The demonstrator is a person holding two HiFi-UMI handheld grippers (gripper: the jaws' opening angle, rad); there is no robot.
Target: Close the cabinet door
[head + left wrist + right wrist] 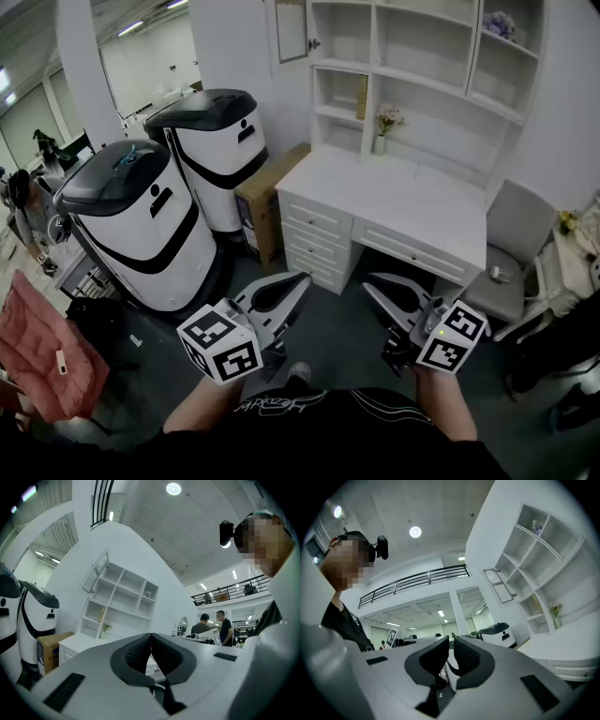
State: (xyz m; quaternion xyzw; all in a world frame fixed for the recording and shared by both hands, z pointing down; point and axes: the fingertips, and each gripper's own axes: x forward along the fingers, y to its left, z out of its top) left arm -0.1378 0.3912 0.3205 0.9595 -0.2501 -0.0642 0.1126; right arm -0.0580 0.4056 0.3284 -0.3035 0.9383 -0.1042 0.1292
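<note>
L gripper [150, 637] was shut tight, pads touching, nothing in it. R gripper [451, 639] had its pads a thin crack apart, nothing btwn them. Both were low down in front of the desk [394, 202], well apart from it, pointing about level twd it.

The cabinet door [292, 28] was high above the desk's left end, at the top left of the shelf unit [412, 56] that stood on the desk's back. It was swung out, so still open. Neither gripper was near it.

I think the job hadn't really begun: this was the getting-close step. Next move prob. needs a step up to the desk, then one gripper lifted high to the door's outer face to push it flat vs. the shelf unit. No grab needed; a shut gripper can push.

Hard to see: the head view cut the door's top off, so I couldn't tell how far it was swung. Its knob was tiny. A cardboard box [272, 197] stood just beside the desk's left end, w/ two big white machines [141, 225] further left. A chair [511, 244] sat at the desk's right end.
</note>
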